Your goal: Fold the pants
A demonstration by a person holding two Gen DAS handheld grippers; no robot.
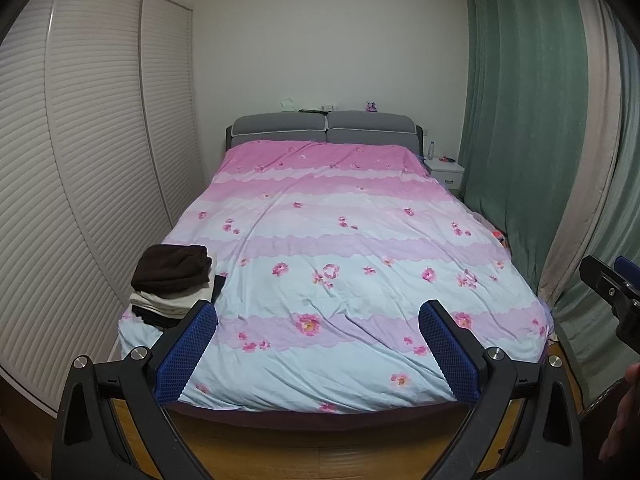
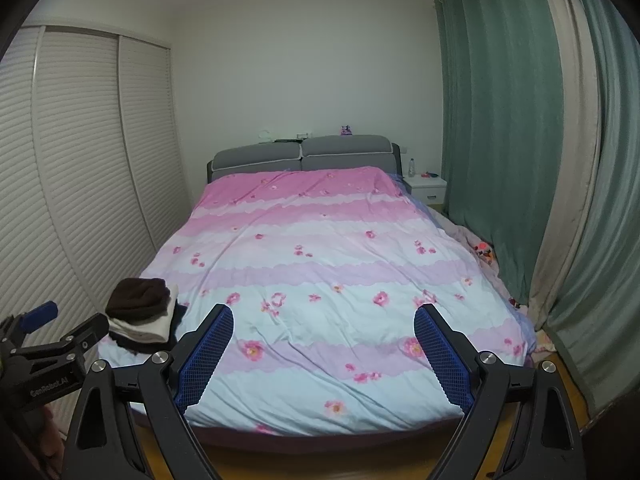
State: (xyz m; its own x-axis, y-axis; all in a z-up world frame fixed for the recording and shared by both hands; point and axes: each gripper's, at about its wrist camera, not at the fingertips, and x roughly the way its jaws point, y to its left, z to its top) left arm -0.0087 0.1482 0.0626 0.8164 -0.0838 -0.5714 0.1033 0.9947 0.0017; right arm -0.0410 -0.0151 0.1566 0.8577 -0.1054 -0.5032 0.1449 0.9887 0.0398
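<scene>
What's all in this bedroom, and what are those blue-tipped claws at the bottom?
bed: one, grey padded headboard, middle of the room
duvet: one, pink, lilac and pale blue bands with pink flowers, spread over the bed
stack of folded clothes: one, dark brown on top, cream and black below, near left corner of the bed
wardrobe: one, white slatted sliding doors, left wall
curtains: green, with a beige one beside, right wall
nightstand: one, white, right of the headboard
bottle: one, clear, on the nightstand
left gripper: black arms, blue pads, open, empty
right gripper: same, open, empty
hand: partly seen, lower right edge
</scene>
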